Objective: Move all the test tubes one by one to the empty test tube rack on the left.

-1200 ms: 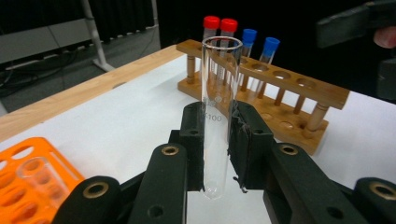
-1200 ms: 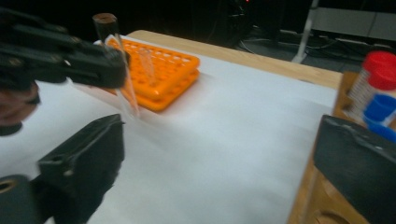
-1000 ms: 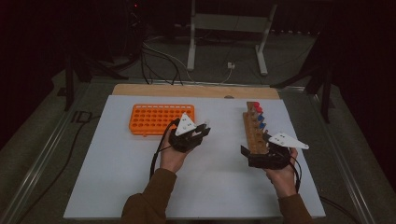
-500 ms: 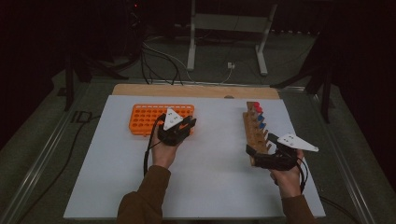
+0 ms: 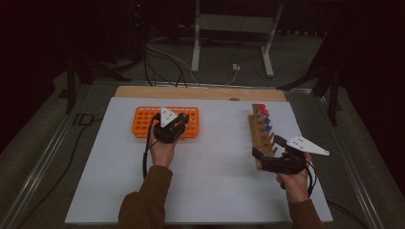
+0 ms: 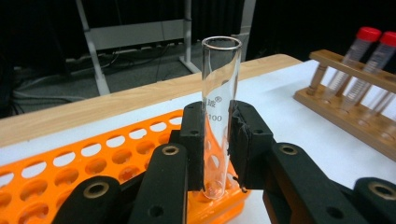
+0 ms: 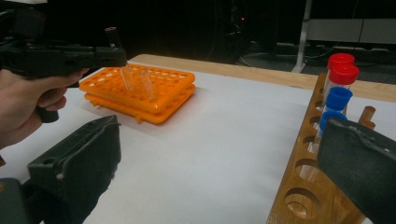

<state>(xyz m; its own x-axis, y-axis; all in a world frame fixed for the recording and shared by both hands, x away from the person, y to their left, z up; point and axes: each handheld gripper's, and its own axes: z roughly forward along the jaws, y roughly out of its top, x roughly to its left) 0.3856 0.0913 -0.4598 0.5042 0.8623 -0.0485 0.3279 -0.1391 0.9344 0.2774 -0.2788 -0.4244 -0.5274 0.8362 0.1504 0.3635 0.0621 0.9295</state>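
My left gripper (image 6: pixel 217 140) is shut on a clear glass test tube (image 6: pixel 218 116), held upright with its bottom just above the near right corner of the orange rack (image 6: pixel 70 163). From above, that gripper (image 5: pixel 178 121) hangs over the orange rack (image 5: pixel 143 125). In the right gripper view the left gripper (image 7: pixel 109 55) holds the tube (image 7: pixel 125 74) beside another clear tube (image 7: pixel 147 84) standing in the orange rack (image 7: pixel 163 100). My right gripper (image 7: pixel 219 172) is open, its jaws wide apart at the near end of the wooden rack (image 7: pixel 308 186).
The wooden rack (image 5: pixel 261 131) carries red- and blue-capped tubes (image 7: pixel 340 79) at its far end, with several open holes nearer me. A white mat (image 5: pixel 215 181) covers the table. A wooden strip (image 5: pixel 200 93) runs along its far edge.
My left hand has carried the glass tube to the left, from mid-table onto the orange rack, and sunk a little. The right hand has stayed by the wooden rack.
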